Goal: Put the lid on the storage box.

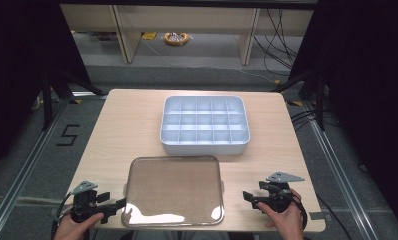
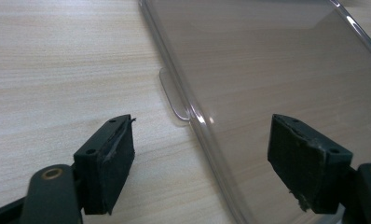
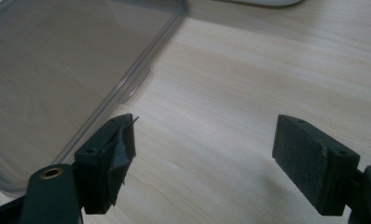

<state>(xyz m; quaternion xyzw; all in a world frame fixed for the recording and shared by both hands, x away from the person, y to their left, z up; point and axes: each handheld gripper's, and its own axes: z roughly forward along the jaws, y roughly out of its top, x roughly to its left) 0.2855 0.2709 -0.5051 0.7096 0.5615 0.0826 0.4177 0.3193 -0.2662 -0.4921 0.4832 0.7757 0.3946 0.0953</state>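
Clear plastic lid [image 1: 173,190] lies flat on the wooden surface [image 1: 127,125] between the released left gripper [image 1: 113,206] and released right gripper [image 1: 252,198].

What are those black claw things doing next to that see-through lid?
A person holds a claw tool in each hand at a wooden table. The left gripper and the right gripper are both open, one at each side of the clear lid, and neither grips it yet. Behind the lid sits a pale blue tray with many little compartments, uncovered.
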